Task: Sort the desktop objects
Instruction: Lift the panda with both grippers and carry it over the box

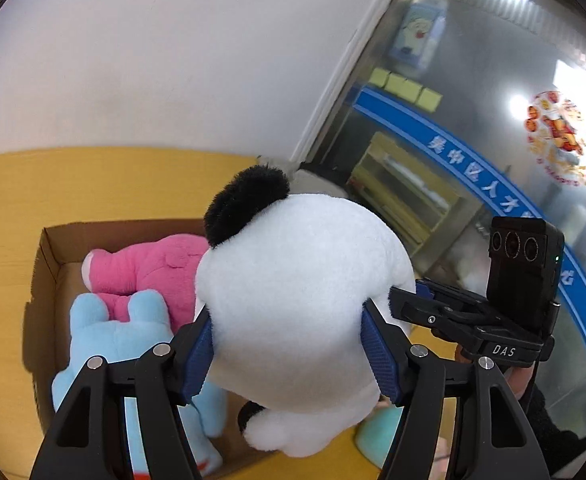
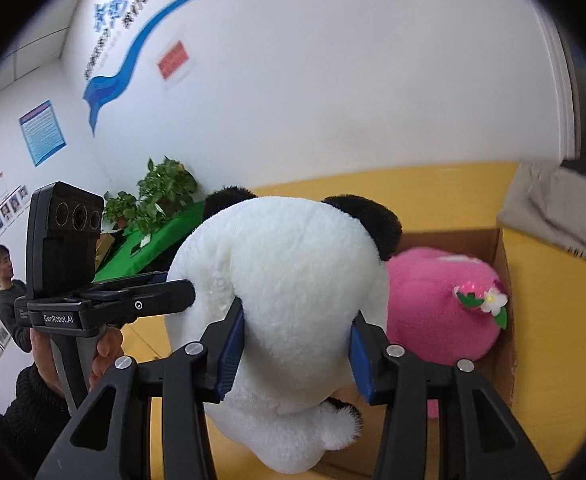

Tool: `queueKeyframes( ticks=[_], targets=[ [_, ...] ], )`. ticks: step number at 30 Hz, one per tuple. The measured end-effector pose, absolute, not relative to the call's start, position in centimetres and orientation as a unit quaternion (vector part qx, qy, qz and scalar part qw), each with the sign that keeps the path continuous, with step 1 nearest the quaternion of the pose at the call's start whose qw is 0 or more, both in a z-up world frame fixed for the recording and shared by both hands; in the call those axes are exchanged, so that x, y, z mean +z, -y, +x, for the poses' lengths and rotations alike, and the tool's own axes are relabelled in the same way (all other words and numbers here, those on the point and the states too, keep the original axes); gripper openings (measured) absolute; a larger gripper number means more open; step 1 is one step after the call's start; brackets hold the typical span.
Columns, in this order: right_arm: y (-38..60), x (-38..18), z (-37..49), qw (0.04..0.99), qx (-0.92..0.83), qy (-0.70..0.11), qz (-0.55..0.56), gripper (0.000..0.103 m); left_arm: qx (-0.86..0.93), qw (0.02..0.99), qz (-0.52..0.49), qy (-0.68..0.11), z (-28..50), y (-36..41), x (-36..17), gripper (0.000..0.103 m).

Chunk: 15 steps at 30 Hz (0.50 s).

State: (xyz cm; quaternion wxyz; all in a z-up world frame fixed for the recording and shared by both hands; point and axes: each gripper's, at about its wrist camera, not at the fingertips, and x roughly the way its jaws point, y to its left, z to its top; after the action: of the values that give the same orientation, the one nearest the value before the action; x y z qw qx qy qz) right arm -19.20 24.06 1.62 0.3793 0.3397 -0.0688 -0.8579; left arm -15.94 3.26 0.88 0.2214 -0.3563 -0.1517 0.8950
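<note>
A white plush panda (image 1: 301,300) with black ears is held in the air over an open cardboard box (image 1: 45,264). My left gripper (image 1: 289,344) is shut on the panda's sides, blue pads pressed into the fur. My right gripper (image 2: 297,344) is shut on the same panda (image 2: 289,288) from the other side. In the box lie a pink plush (image 1: 149,268) and a light blue plush (image 1: 113,340). The right wrist view shows the pink plush (image 2: 441,304) with a strawberry flower trim inside the box (image 2: 501,264).
The box stands on a yellow table (image 1: 5,208). A teal object (image 1: 377,436) sits under the panda at the right. A grey cloth bag (image 2: 561,212) lies on the table beyond the box. A glass door (image 1: 473,120) is at the right; a person (image 2: 9,288) stands far left.
</note>
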Motion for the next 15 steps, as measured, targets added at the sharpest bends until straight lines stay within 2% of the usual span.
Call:
queueKeyframes(
  ticks=[5,7,10,15],
  targets=[
    [-23.4,-5.7,-22.7,0.346,-0.832,0.067,0.430,0.045,0.854,0.210,-0.446,0.165,-20.7,-3.5,-6.9,0.067],
    [-23.7,-7.3,-23.0,0.348,-0.817,0.081,0.452,0.046,0.849,0.217,-0.459,0.149,-20.9,-3.7,-8.2,0.067],
    [-23.8,-7.5,-23.0,0.348,-0.811,0.087,0.463,0.046,0.848,0.222,-0.461,0.139,-20.5,-3.5,-8.4,0.067],
    [-23.3,-5.3,-22.9,0.336,-0.827,0.043,0.448,0.051,0.841,0.223,-0.473,0.138,-20.4,-3.0,-8.7,0.069]
  ],
)
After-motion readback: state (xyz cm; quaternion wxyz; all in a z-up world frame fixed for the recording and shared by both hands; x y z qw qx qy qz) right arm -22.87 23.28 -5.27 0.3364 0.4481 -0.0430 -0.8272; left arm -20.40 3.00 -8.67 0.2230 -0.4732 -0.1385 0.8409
